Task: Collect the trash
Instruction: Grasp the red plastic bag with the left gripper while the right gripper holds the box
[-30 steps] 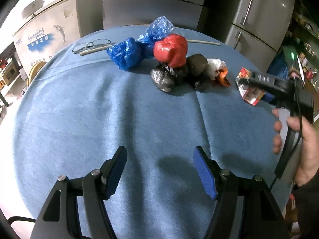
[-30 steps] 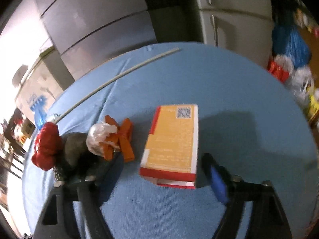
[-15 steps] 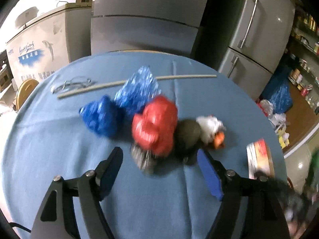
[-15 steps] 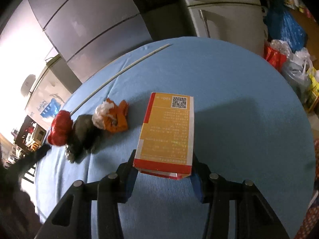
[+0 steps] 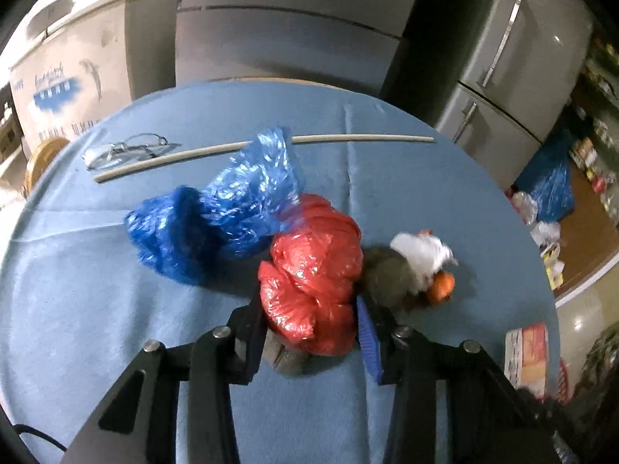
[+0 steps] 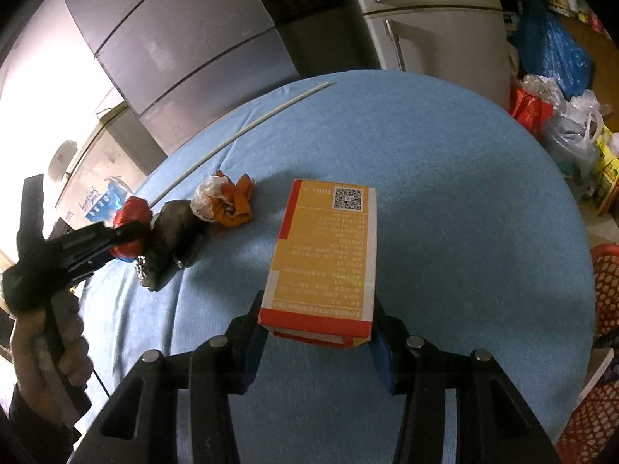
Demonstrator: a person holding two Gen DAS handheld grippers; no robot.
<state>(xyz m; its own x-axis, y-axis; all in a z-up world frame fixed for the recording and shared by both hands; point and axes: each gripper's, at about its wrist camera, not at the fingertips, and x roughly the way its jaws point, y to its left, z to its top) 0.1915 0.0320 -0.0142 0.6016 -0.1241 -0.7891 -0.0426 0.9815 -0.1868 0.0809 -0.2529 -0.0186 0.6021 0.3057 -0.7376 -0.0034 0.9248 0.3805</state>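
**Both claws seated on trash, lift pending**

The left claw (image 5: 309, 332) is clenched round the red bag (image 5: 313, 282), one finger pressed to each side of the crumpled plastic near its near end. The bag sits on the blue table (image 5: 96, 309), touching the blue bags (image 5: 216, 216) to its far left and a dark wad (image 5: 387, 278) to its right; a white-and-orange scrap (image 5: 429, 263) lies just beyond the wad. A grey lump is partly hidden under the bag's near edge.

The right claw (image 6: 317, 332) is closed on the box (image 6: 329, 255) at its near short end, the fingers flanking the two long sides. The box's long axis is seen to run straight away from the claw, so it is gripped at one end only and the far end is judged likely to droop when raised.

The bag lies directly ahead of the left claw and the box directly ahead of the right, well apart, so no crossing of hands is needed. A red basket (image 6: 607, 294) is seen at the right edge, possibly the bin; this cannot be confirmed
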